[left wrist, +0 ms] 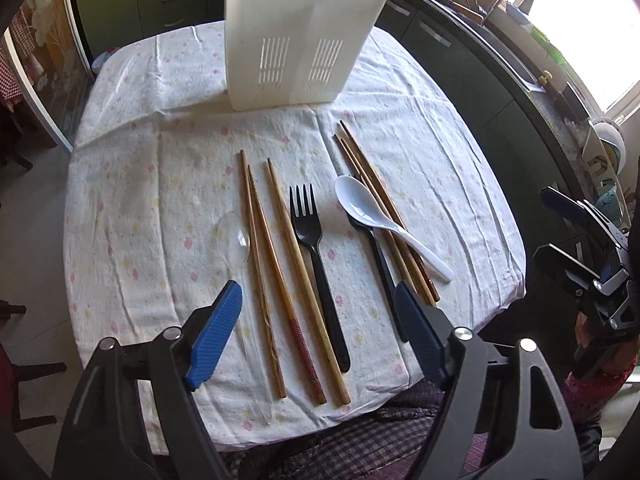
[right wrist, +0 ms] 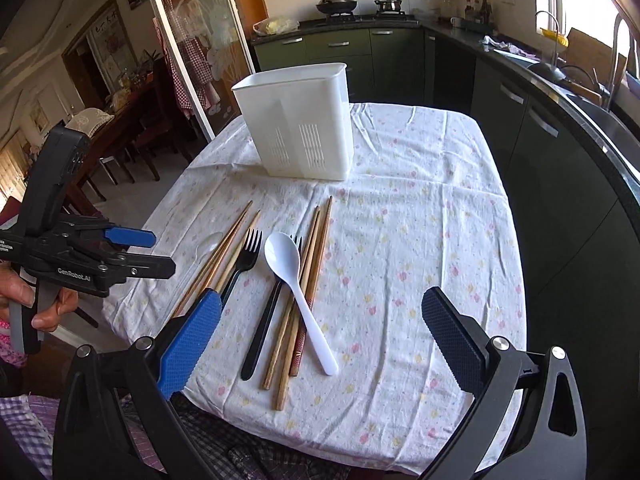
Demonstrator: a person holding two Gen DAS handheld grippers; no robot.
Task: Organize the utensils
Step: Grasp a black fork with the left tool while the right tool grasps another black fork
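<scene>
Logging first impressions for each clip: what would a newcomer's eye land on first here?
Probably the tall white slotted caddy, standing upright at the far end of the flowered tablecloth. Next, the utensils lined up in front of it: wooden chopsticks, a black fork, and a white spoon lying across a second chopstick bundle. Both the left gripper and right gripper are open over the near edge, holding nothing.

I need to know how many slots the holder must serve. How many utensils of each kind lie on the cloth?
Chopsticks: 6
Black forks: 2, one mostly under the white spoon
White spoon: 1
Clear spoon: 1
Total: 10
</scene>
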